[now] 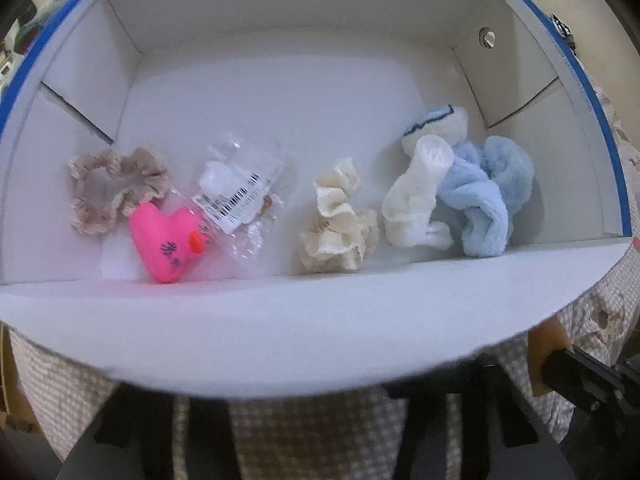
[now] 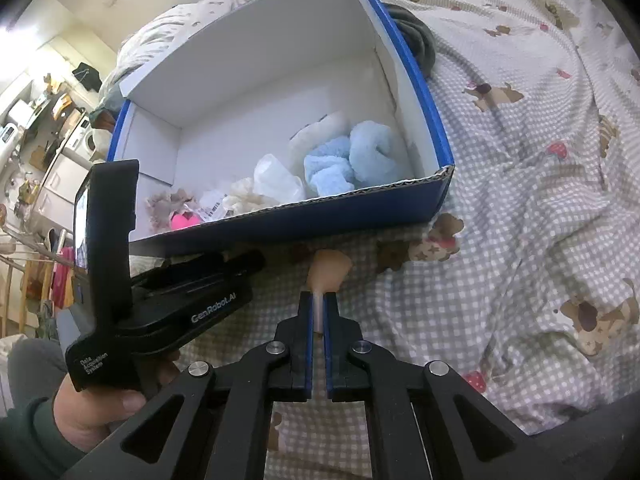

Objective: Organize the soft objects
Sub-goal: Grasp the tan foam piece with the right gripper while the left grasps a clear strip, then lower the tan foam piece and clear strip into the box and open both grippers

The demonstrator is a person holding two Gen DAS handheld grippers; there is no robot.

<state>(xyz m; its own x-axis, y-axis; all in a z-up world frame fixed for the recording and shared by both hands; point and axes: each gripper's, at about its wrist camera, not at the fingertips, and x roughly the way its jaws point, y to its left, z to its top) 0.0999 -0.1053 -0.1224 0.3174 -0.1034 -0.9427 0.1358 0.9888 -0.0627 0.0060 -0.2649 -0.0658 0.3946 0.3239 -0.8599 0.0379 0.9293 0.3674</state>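
Note:
A blue box with a white inside (image 1: pixel 320 320) (image 2: pixel 304 220) stands on the bed. In it lie a beige scrunchie (image 1: pixel 116 188), a pink heart-shaped toy (image 1: pixel 168 240) (image 2: pixel 185 220), a clear plastic packet (image 1: pixel 236 184), a cream scrunchie (image 1: pixel 340 220), a white cloth (image 1: pixel 416 200) and a light blue fluffy cloth (image 1: pixel 492 196) (image 2: pixel 352 160). My left gripper (image 1: pixel 316 412) is open just below the box's near wall, empty. My right gripper (image 2: pixel 319 304) is shut on a peach-coloured soft piece (image 2: pixel 328 270), just in front of the box.
The bed is covered by a grey checked sheet with bear prints (image 2: pixel 520 200). A dark cable (image 2: pixel 416 40) lies behind the box. The left gripper's body and my hand (image 2: pixel 96 396) are left of the right gripper.

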